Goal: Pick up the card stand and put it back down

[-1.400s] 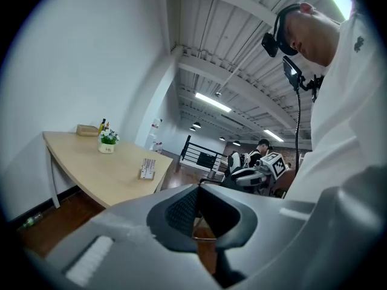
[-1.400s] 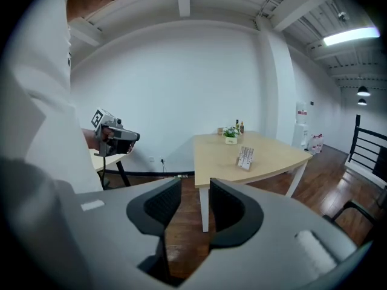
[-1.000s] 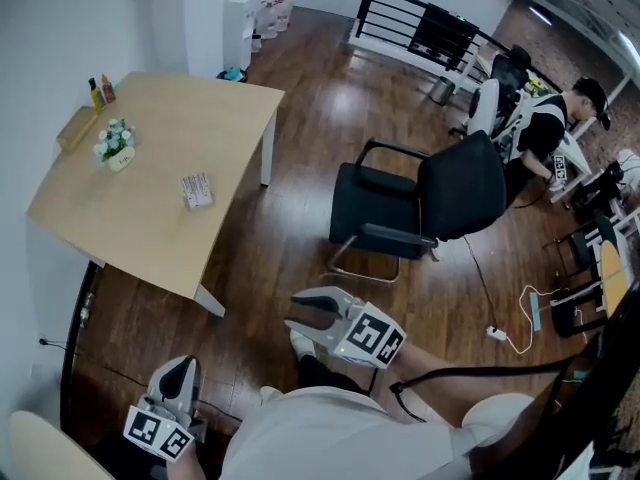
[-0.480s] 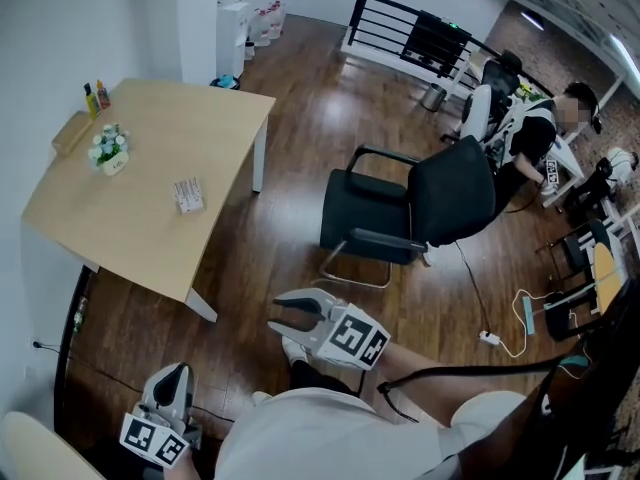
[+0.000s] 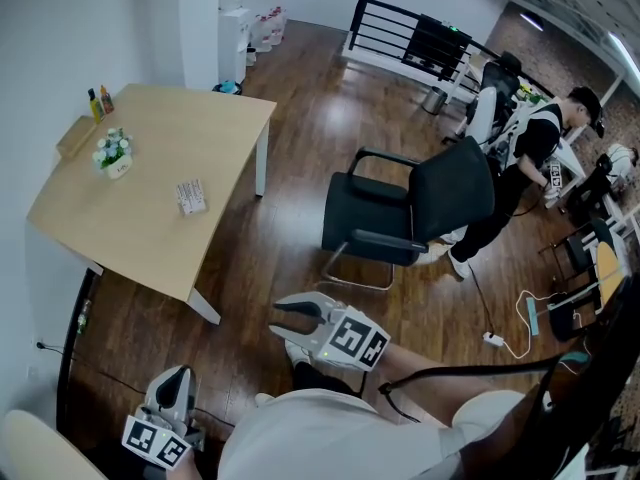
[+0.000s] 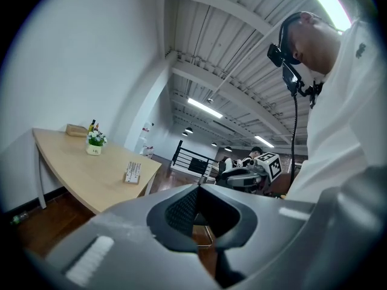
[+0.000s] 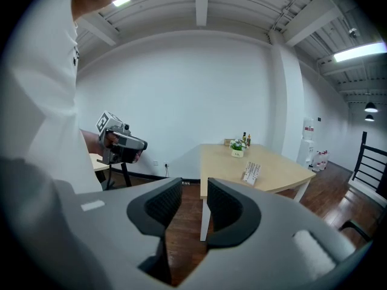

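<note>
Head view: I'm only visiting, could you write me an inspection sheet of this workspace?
Surface: wooden table, on a dark wood floor.
Job's things: card stand sits on the table, untouched.
Clutter: flower pot, two bottles and a wooden box on the table's wall side.
Grippers: left gripper shut, empty; right gripper open, empty; both away from the table.
Cables: black cable near the person's right arm; white cable on the floor.
Surroundings: black chair, railing, a person at a desk.
</note>
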`<state>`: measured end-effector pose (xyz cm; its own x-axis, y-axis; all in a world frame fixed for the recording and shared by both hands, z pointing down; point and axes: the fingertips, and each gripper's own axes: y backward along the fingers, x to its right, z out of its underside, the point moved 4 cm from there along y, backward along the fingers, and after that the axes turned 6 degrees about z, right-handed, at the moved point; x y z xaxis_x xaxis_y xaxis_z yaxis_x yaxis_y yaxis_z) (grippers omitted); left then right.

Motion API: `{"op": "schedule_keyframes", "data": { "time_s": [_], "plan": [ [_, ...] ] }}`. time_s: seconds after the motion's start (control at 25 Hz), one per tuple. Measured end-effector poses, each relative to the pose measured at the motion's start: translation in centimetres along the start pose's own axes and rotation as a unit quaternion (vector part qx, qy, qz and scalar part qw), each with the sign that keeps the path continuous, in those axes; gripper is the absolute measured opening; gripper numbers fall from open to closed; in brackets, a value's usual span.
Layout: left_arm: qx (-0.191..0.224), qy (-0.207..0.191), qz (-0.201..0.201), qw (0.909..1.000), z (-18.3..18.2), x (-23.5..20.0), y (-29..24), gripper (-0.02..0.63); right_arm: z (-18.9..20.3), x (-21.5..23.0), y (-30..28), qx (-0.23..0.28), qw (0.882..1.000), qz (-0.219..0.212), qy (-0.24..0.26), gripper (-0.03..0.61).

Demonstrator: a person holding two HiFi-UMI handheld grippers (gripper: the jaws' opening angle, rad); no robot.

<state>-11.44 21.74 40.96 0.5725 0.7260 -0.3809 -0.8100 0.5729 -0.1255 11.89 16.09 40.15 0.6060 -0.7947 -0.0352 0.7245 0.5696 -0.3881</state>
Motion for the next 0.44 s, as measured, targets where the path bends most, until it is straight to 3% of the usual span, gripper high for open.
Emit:
{"op": "schedule_keyframes", "data": {
  "time_s": [0.44],
  "plan": [
    [-0.010,0.002,-0.002,0.9999,1.6,1.8,1.0,0.002,1.2,-1.6,1.2,-0.007,1.000,-0.004,-0.005,0.130]
  ]
}}
